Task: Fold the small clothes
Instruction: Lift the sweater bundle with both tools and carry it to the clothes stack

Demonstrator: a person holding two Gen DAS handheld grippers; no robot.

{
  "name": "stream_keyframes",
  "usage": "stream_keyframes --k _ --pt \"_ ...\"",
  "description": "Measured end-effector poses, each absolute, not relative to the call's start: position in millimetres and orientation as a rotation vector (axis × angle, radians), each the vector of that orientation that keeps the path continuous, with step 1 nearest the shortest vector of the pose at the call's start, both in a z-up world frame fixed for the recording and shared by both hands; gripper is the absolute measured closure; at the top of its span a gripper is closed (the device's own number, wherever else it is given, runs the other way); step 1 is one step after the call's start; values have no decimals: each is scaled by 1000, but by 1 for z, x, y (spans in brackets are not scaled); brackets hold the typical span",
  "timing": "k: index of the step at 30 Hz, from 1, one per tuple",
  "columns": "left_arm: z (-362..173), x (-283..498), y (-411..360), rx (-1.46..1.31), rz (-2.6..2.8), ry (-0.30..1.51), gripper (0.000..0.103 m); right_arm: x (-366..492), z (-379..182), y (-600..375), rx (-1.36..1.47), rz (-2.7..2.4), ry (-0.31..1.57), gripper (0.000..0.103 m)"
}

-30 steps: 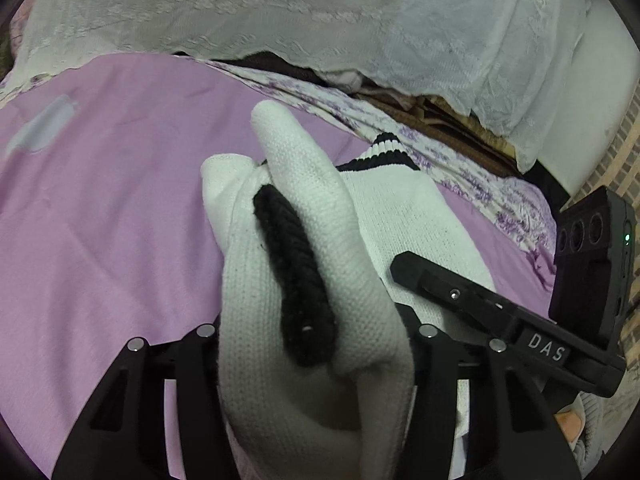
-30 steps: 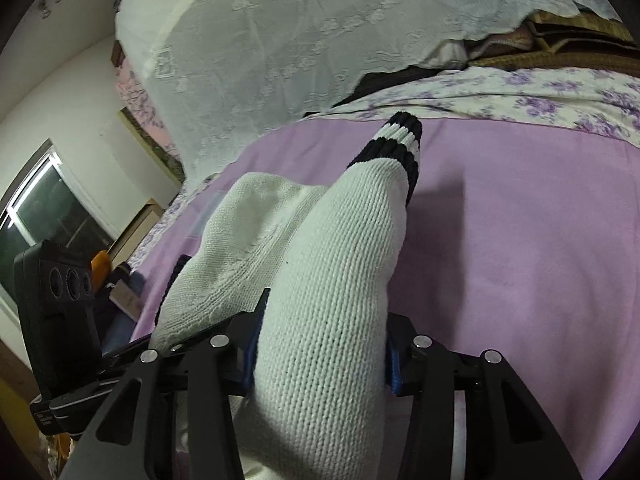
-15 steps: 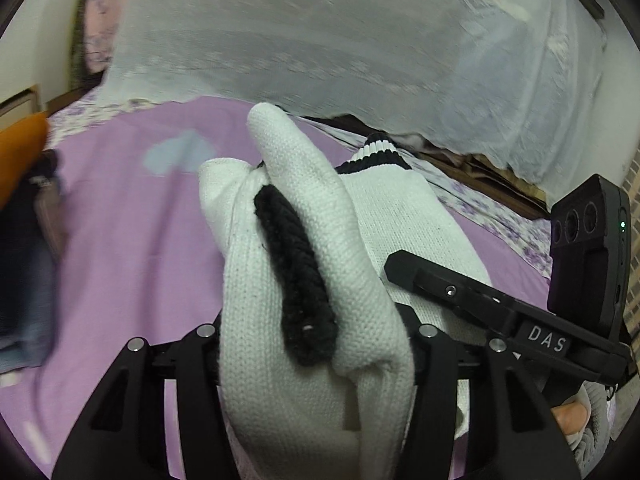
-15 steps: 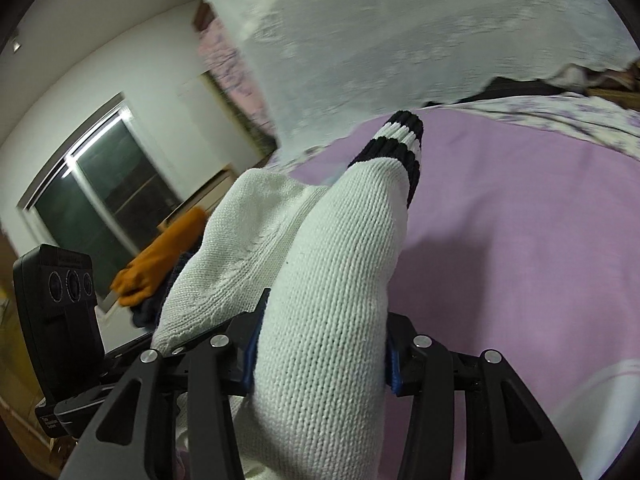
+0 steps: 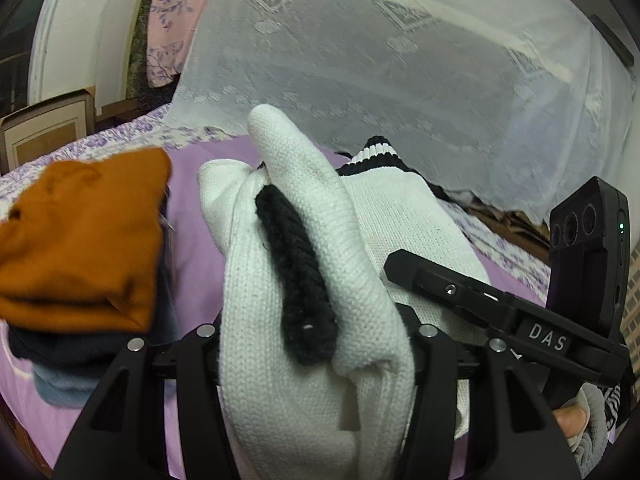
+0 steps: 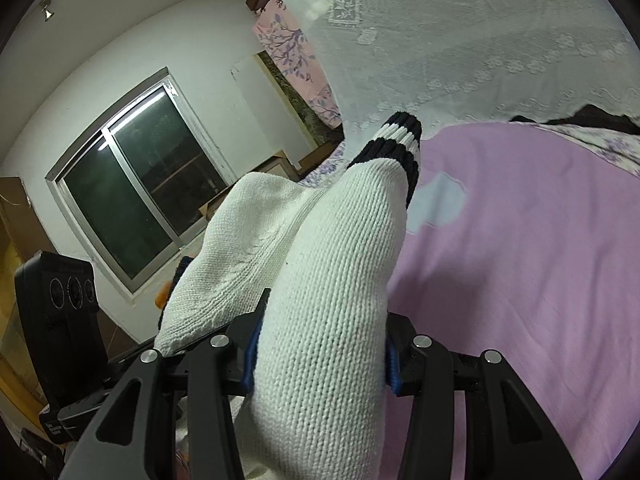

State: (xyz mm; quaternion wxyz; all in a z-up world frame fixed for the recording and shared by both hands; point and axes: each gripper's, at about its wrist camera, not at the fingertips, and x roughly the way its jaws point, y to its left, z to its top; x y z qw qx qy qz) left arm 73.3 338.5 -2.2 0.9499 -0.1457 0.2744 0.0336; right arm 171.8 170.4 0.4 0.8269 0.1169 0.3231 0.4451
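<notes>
The left gripper (image 5: 316, 360) has its fingers squeezed on a thick bunch of the white sweater (image 5: 360, 240). A black knit trim (image 5: 296, 280) sits on top of that bunch, right between the fingers. The right gripper (image 6: 320, 360) has its fingers squeezed on another fat roll of the same sweater, and the striped cuff (image 6: 400, 140) of a sleeve sticks out past the fingertips. So the sweater hangs between both grippers, held up above the purple bed sheet (image 6: 520, 260), not lying flat on it.

The sweater looks soft, floppy and light. It is knitted, so it will stretch and sag, and it should not slip out easily because the wool is rough. It will not break. Good places to hold it are the thick edges, like the shoulder, hem or cuff, since one thin layer could slide away.

Farther out in the left view, an orange cloth (image 5: 88, 232) sits on top of a pile of dark clothes (image 5: 80, 352) on the bed. Behind the bed hangs a white lace net (image 5: 400, 60). The right view also shows a window (image 6: 132, 176) in the wall.
</notes>
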Motion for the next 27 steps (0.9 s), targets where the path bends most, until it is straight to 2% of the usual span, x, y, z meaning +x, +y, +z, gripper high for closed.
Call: stream_keyframes --k 12,19,27 --pt "68 51 434 -286 202 471 51 170 65 285 207 1091 645 56" --pt "75 39 487 -309 258 467 51 170 73 344 177 1142 673 56" --pt "57 32 526 -359 287 477 51 168 62 392 127 1159 701 56"
